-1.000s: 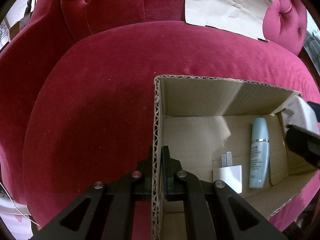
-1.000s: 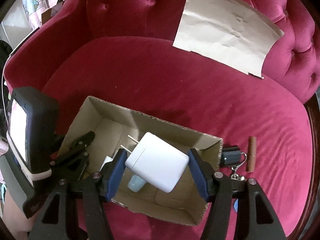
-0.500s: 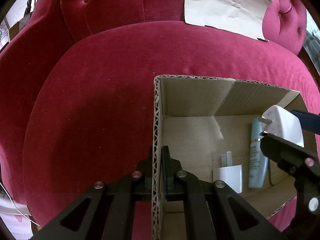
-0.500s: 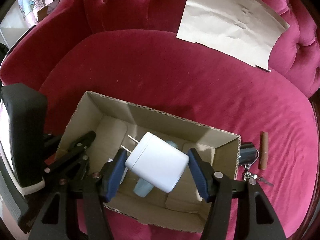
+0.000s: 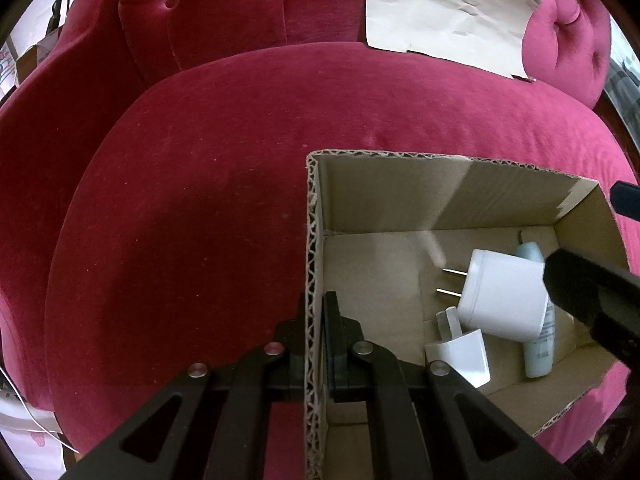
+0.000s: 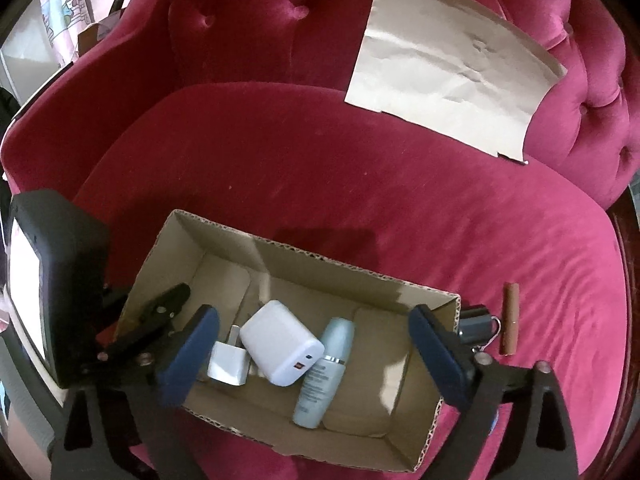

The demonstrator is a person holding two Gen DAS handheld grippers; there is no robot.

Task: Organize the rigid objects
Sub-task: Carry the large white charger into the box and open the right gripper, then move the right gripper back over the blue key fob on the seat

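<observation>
Working from the left, we keep the left gripper [image 5: 316,320] clamped on the short end wall of the cardboard box [image 6: 320,258], one finger inside and one outside, so the box sits steady on the red sofa cushion [image 6: 360,168]. Moving right into the box, we see the small white plug [image 6: 228,364] lying against the large white charger [image 6: 280,348], which now rests on the box floor, leaning partly on its neighbours, with the pale blue bottle [image 6: 326,368] just to its right, long axis running from the near wall toward the far one. Our right gripper [image 6: 316,360] has just been opening over them; its blue pads now stand wide with nothing pressed between them, the charger lying free below. Further right, outside the box's far end wall, sit the dark grey keyring piece [image 6: 476,322], close against the cardboard, and the brown stick [image 6: 511,318], lying apart on the cushion with its long axis pointing away from us. We judge these two the next to gather: both lie to the right of the right gripper, and well away from the left, so the right hand is the nearer one, and its open jaws would have to straddle the stick across its narrow width.
</observation>
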